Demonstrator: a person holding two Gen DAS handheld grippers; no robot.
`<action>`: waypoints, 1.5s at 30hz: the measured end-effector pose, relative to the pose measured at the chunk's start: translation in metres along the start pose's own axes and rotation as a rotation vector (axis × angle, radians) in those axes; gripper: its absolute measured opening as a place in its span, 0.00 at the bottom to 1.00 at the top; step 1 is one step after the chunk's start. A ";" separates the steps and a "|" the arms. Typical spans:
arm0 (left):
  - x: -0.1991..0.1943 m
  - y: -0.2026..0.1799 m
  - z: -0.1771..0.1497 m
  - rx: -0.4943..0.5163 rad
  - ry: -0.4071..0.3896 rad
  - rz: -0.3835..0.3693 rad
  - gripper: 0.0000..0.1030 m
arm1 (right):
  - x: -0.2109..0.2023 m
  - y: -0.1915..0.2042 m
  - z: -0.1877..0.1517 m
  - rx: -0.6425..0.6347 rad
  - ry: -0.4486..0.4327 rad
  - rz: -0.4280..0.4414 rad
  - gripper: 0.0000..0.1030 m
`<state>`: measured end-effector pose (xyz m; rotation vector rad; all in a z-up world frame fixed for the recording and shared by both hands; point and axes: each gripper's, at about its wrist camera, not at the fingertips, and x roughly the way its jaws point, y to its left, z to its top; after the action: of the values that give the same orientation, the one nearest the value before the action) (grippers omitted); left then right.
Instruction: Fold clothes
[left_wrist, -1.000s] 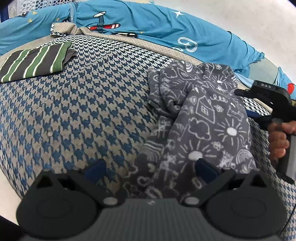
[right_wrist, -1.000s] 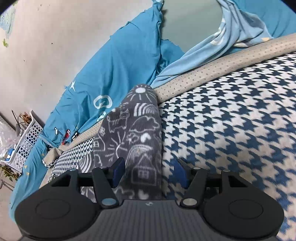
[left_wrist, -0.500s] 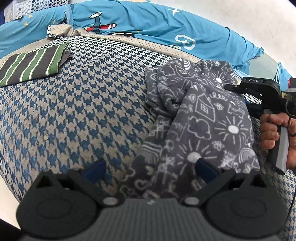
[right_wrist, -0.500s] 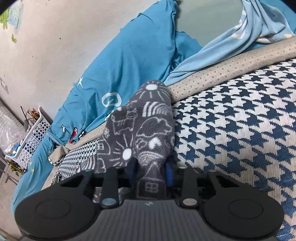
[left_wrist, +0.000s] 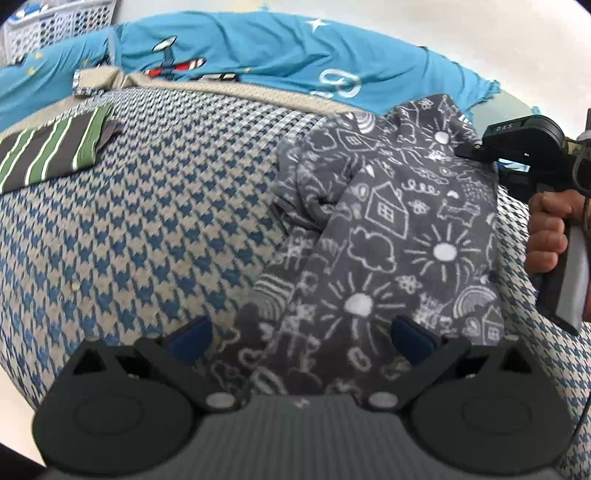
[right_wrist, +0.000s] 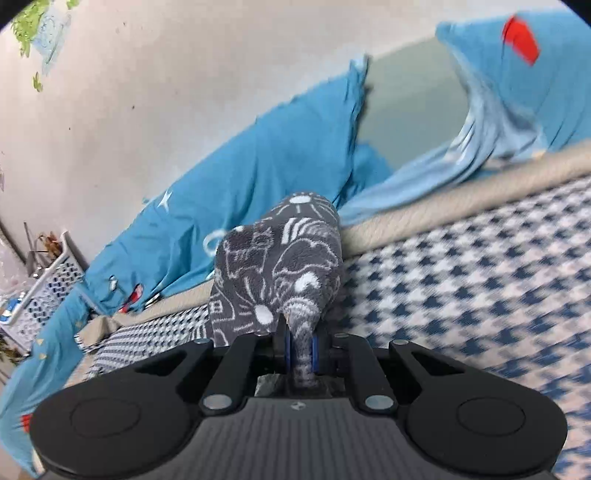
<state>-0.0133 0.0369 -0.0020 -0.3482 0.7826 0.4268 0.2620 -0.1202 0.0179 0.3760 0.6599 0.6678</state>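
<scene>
A grey fleece garment (left_wrist: 388, 229) with white doodles lies crumpled on the houndstooth bed cover (left_wrist: 147, 221). My left gripper (left_wrist: 301, 338) hovers open over its near hem, blue pads wide apart on either side of the cloth. At the garment's far right corner, a hand holds my right gripper (left_wrist: 476, 151). In the right wrist view the right gripper (right_wrist: 300, 349) has its jaws closing, and its blue pads pinch a fold of the grey garment (right_wrist: 280, 266), which stands up in front of them.
A folded green-and-grey striped garment (left_wrist: 55, 155) lies at the far left of the bed. Blue printed bedding (left_wrist: 258, 62) is bunched along the wall behind. A white plastic basket (right_wrist: 44, 291) stands beyond the bed's end.
The right gripper's jaws went from wide apart around the grey garment's fold to pinched on it, and the corner has lifted a little. The left gripper has stayed open in place.
</scene>
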 end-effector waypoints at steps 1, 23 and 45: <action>-0.002 -0.002 0.000 0.010 -0.009 -0.002 1.00 | -0.007 -0.002 0.002 -0.006 -0.014 -0.017 0.10; -0.014 -0.021 -0.011 0.052 -0.064 -0.046 1.00 | -0.092 -0.139 -0.009 0.241 -0.090 -0.370 0.12; -0.013 -0.002 -0.025 0.083 -0.068 -0.003 1.00 | -0.163 -0.070 -0.044 0.122 -0.026 -0.284 0.18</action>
<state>-0.0353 0.0208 -0.0088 -0.2560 0.7307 0.4007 0.1668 -0.2766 0.0205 0.3941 0.7155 0.3533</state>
